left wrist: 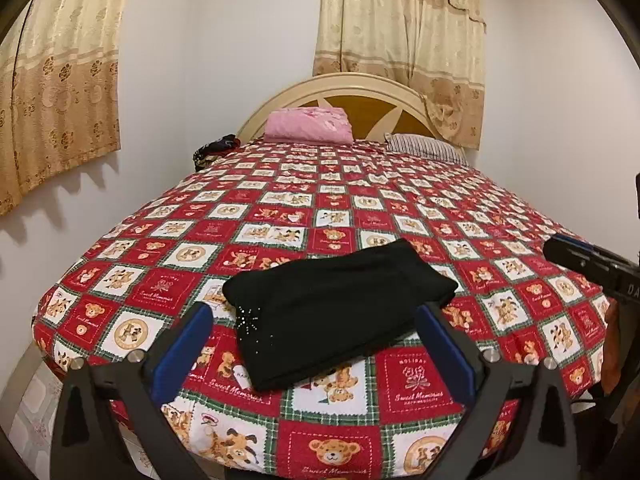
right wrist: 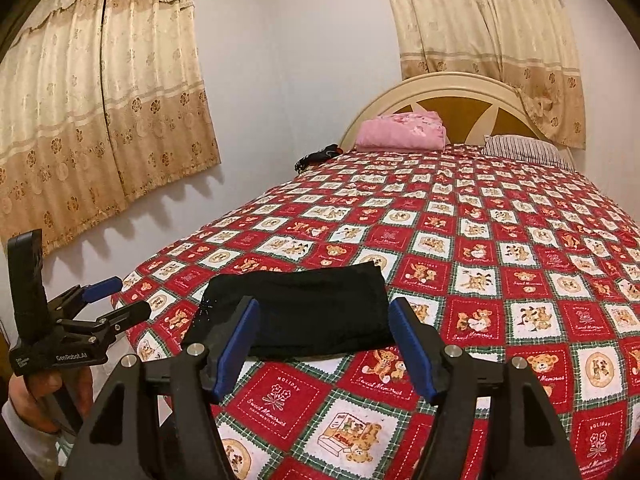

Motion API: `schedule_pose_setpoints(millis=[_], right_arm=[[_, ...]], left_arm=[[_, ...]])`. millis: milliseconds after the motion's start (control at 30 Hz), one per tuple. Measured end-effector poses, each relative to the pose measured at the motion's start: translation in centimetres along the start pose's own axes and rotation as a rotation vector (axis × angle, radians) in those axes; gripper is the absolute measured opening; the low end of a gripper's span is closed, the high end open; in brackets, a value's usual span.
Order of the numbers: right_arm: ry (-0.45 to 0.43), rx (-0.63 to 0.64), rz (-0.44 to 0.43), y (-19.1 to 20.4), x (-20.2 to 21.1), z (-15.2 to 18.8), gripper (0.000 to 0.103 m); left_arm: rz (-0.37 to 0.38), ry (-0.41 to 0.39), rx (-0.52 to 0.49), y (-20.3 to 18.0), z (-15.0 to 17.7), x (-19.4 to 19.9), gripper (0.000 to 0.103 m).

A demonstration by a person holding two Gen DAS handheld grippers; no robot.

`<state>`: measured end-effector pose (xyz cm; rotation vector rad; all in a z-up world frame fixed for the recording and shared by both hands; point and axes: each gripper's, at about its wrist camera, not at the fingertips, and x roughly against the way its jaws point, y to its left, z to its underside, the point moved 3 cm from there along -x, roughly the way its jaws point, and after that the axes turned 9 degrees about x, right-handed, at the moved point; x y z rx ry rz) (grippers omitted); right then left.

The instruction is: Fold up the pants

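Your black pants (left wrist: 340,312) lie near the foot corner of the bed, on the red teddy-bear bedspread (left wrist: 408,396), already a compact, fairly neat rectangle with a few sparkly studs at one corner. They look soft, light and limp, likely to sag and slide open, so if you lift them, pinch through all layers at a folded edge rather than a loose one. Your left gripper (left wrist: 316,334) is spread wide and your right gripper (right wrist: 324,338) stands apart, both empty.

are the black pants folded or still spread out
Folded: the black pants lie as a compact stacked rectangle on the bedspread, no legs spread. Neither gripper holds them.
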<state>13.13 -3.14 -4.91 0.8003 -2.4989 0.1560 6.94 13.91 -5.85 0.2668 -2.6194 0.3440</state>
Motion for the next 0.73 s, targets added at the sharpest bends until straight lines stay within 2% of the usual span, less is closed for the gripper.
schedule_pose_setpoints(millis=[167,467,733], right_arm=[[-0.020,0.020,0.025,0.1,0.8,-0.3,0.069],[-0.045,0.032,0.036,0.1,2.0,-0.5,0.069],[-0.041,0.015,0.038,-0.3,2.1,-0.1,0.069]], left_arm=[[-0.014,0.001,-0.013,-0.6,-0.6,-0.3,0.103],[0.010,0.000,-0.025,-1.6,-0.7,-0.6,0.103],[0.010,-0.001,-0.055,-2.0,-0.3,-0.9,0.103]])
